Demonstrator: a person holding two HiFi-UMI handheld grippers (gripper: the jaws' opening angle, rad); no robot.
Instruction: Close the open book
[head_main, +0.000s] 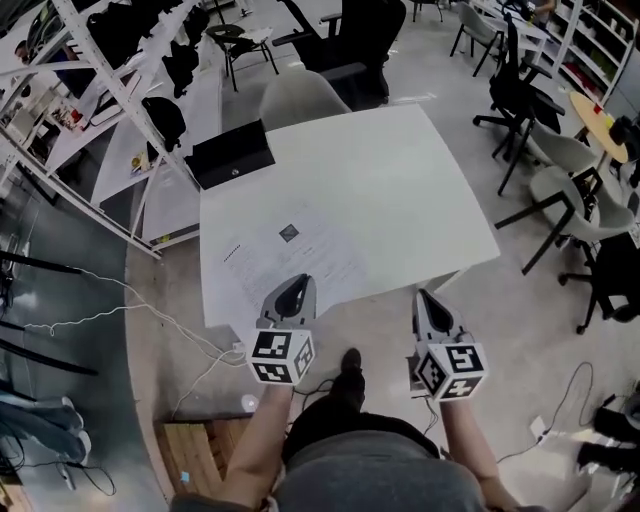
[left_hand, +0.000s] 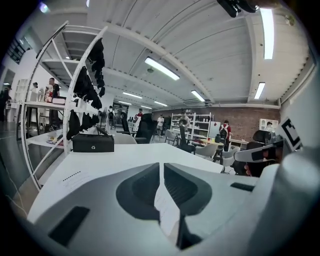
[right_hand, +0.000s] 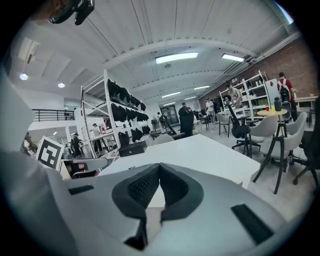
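The open book lies flat on the front left part of the white table, its white printed pages facing up. My left gripper is shut with nothing between its jaws, and its tip hangs over the near edge of the pages. In the left gripper view the left gripper points across the table, with a printed page low at the left. My right gripper is also shut and empty, just off the table's front edge, to the right of the book. In the right gripper view the right gripper faces the tabletop.
A black case sits at the table's far left corner. A grey chair stands behind the table, and a white rack runs along the left. Office chairs stand at the right. Cables lie on the floor.
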